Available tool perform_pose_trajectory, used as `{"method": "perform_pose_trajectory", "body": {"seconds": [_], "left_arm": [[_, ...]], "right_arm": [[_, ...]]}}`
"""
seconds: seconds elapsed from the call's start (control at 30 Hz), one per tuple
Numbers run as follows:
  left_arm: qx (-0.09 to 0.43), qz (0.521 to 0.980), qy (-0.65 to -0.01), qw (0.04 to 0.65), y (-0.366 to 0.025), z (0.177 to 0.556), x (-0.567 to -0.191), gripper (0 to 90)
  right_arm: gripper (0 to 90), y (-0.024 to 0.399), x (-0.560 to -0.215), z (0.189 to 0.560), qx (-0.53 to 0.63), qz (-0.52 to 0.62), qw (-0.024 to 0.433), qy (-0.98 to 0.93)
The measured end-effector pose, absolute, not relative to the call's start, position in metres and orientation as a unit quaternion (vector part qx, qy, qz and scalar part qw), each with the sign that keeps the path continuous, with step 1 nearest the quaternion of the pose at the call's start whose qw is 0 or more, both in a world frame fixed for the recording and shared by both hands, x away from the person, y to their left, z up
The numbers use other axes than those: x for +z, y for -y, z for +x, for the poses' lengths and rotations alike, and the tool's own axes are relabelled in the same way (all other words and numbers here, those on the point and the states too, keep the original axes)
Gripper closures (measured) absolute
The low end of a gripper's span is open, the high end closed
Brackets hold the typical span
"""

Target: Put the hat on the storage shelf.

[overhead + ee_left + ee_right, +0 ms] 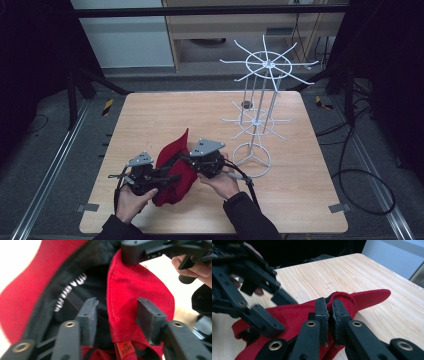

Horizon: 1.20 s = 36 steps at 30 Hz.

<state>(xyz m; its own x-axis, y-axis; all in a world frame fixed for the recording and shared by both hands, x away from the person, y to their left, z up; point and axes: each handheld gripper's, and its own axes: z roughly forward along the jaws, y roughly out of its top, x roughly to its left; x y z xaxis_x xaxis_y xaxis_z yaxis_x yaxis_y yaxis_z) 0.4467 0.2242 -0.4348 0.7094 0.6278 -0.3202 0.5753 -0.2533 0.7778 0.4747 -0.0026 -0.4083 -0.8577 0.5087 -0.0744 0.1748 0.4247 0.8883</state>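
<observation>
Right jaws (329, 315): pressed together on a fold of the red cotton baseball cap (294, 315), pinching its cloth near the crown; I hold it just above the counter.
Left jaws (116, 315): spread; one pad sits inside the cap against its black lining, the other outside the red panel, with cloth between them but not squeezed, so I grip nothing here.
Left gripper (142, 172): I see it from above at the cap's near-left edge, with my right gripper (207, 157) close on the cap's other side.
Cap position: between my two pairs of jaws, brim tip pointing away from me, its lower part resting on or just over the counter; I cannot tell whether it touches.
Work done: I judge the cap picked up and steadied by my right jaws alone; nothing hangs on the rack.
Work left: as I read it, a fresh hold with my left jaws, then a carry to the white wire display rack with radiating hooks (257, 107), which stands beyond my right jaws and well apart from the cap.
Counter (150, 115): pale wood-grain board with rounded corners; apart from the cap and the rack, bare.
Room: dim, dark curtains at both sides, grey floor with metal rails beside the counter, black cables trailing past the rack, pale cabinet at the far wall.
</observation>
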Motion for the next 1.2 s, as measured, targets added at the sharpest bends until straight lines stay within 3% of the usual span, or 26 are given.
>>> {"method": "perform_pose_trajectory", "body": {"seconds": [0.1,0.17,0.7,0.97,1.2], "left_arm": [[0.015,0.789,-0.38,0.482,-0.224,0.447,-0.434,80.5],[0.016,0.788,-0.381,0.483,-0.225,0.446,-0.431,83.4],[0.095,0.752,-0.353,0.549,-0.226,0.435,-0.38,84.8],[0.137,0.742,-0.345,0.558,-0.218,0.439,-0.352,84.8],[0.146,0.735,-0.338,0.569,-0.21,0.438,-0.344,84.8]], "right_arm": [[84.5,0.003,-0.409,0.475,0.493,0.21,0.168,-0.827],[83.8,0.003,-0.408,0.475,0.494,0.212,0.166,-0.827],[51.9,0.042,-0.385,0.439,0.546,0.21,0.169,-0.793],[47.4,0.058,-0.407,0.433,0.542,0.244,0.158,-0.788],[44.9,0.053,-0.437,0.446,0.539,0.275,0.117,-0.788]]}}
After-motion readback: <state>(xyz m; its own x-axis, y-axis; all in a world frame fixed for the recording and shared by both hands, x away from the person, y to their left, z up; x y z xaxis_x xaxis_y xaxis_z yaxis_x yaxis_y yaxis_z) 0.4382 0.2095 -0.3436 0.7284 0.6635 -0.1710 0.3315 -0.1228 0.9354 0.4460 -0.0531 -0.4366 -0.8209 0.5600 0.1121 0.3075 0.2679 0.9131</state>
